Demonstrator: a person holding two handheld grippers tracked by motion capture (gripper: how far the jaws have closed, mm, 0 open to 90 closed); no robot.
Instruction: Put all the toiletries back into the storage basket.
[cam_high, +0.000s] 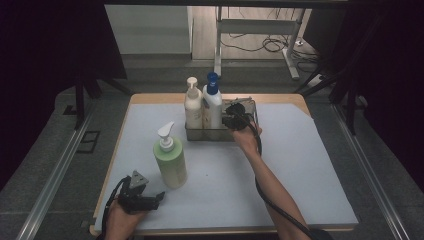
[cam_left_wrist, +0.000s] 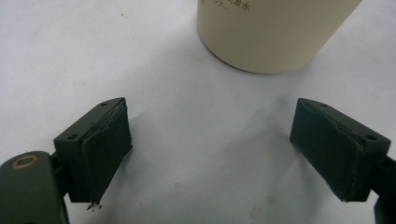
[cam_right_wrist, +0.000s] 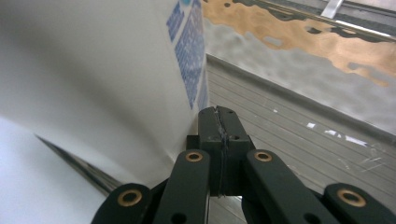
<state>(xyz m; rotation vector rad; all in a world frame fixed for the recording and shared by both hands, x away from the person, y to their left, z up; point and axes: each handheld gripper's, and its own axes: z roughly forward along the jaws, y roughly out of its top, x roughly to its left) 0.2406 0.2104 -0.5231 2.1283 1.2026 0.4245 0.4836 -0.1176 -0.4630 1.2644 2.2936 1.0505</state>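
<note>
A pale green pump bottle (cam_high: 171, 162) stands on the white mat (cam_high: 300, 165) at front left; its base (cam_left_wrist: 275, 32) is just ahead of my left gripper. The left gripper (cam_high: 157, 199) lies low on the mat, open (cam_left_wrist: 210, 121), with nothing between its jaws. At the back stands a metal basket (cam_high: 220, 134) holding a cream pump bottle (cam_high: 192, 105) and a white bottle with a blue pump (cam_high: 212, 102). My right gripper (cam_high: 235, 117) is inside the basket, shut (cam_right_wrist: 219, 114), its tip right beside the white bottle (cam_right_wrist: 93, 70), nothing held.
The basket's ribbed floor (cam_right_wrist: 289, 135) and shiny wall (cam_right_wrist: 303, 70) lie ahead of the right gripper. The mat covers a wooden table (cam_high: 150, 97). A cable (cam_high: 272, 202) trails along the right forearm. Beyond the table stand a white frame (cam_high: 260, 27) and floor cables.
</note>
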